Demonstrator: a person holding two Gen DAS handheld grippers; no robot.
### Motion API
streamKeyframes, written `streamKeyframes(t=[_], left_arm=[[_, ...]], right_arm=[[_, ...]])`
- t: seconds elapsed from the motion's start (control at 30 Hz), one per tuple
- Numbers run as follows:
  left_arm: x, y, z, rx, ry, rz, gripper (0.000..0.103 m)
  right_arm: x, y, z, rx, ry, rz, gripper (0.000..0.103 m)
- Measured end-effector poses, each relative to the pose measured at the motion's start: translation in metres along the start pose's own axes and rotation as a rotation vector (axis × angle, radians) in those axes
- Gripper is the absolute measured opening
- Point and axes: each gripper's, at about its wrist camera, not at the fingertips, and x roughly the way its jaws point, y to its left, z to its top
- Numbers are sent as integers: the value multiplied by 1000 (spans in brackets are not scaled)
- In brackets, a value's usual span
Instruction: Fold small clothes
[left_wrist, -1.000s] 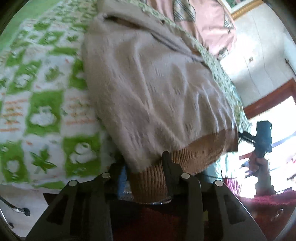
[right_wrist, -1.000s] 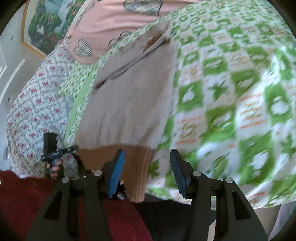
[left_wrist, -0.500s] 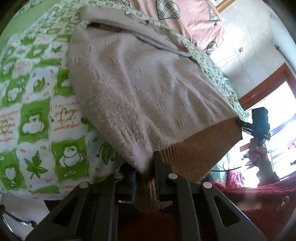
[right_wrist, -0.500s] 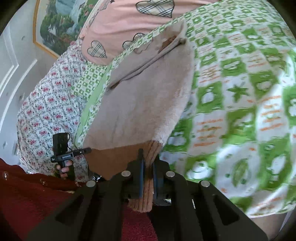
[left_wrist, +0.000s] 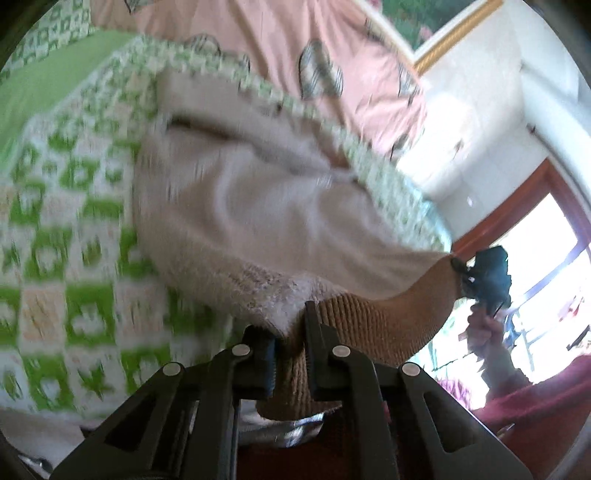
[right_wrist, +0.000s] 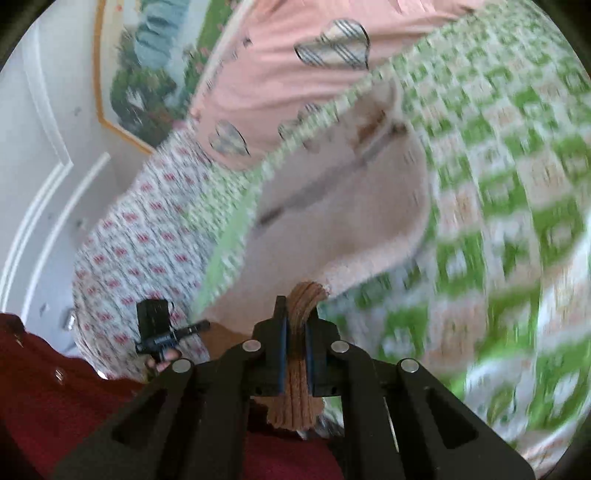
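Observation:
A small beige knit sweater (left_wrist: 258, 218) with a brown ribbed hem (left_wrist: 369, 325) lies on a green-and-white patterned bed cover (left_wrist: 55, 258). My left gripper (left_wrist: 290, 336) is shut on one corner of the hem. My right gripper (right_wrist: 295, 325) is shut on the other corner of the hem (right_wrist: 299, 369), which hangs down between its fingers. The sweater (right_wrist: 351, 206) stretches away from both grippers toward the pillow, its hem end lifted off the bed. The right gripper shows in the left wrist view (left_wrist: 487, 277); the left gripper shows in the right wrist view (right_wrist: 159, 328).
A pink pillow with plaid hearts (left_wrist: 295, 48) lies at the head of the bed, also in the right wrist view (right_wrist: 295, 66). A red-flowered white sheet (right_wrist: 140, 236) covers the bed's side. A framed picture (right_wrist: 147, 66) hangs on the wall. A bright window (left_wrist: 535, 295) is at right.
The right gripper closed on the hem corner; the left tightened on its corner. Both have since lifted the hem and moved forward toward the pillow; the views are blurred by motion.

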Motion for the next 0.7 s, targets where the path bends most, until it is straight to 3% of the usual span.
streamKeyframes(t=[0.2, 0.37, 0.57, 0.7], left_arm=[[2, 5, 71, 25, -121, 15, 11], [27, 11, 144, 39, -206, 45, 11], [79, 33, 218, 42, -209, 91, 10], [106, 58, 249, 11, -202, 110, 10]], right_arm=[[27, 5, 63, -19, -93, 16, 9], [66, -11, 128, -1, -145, -33, 9], [115, -32, 198, 23, -168, -138, 9], [147, -43, 231, 8, -154, -216, 9]])
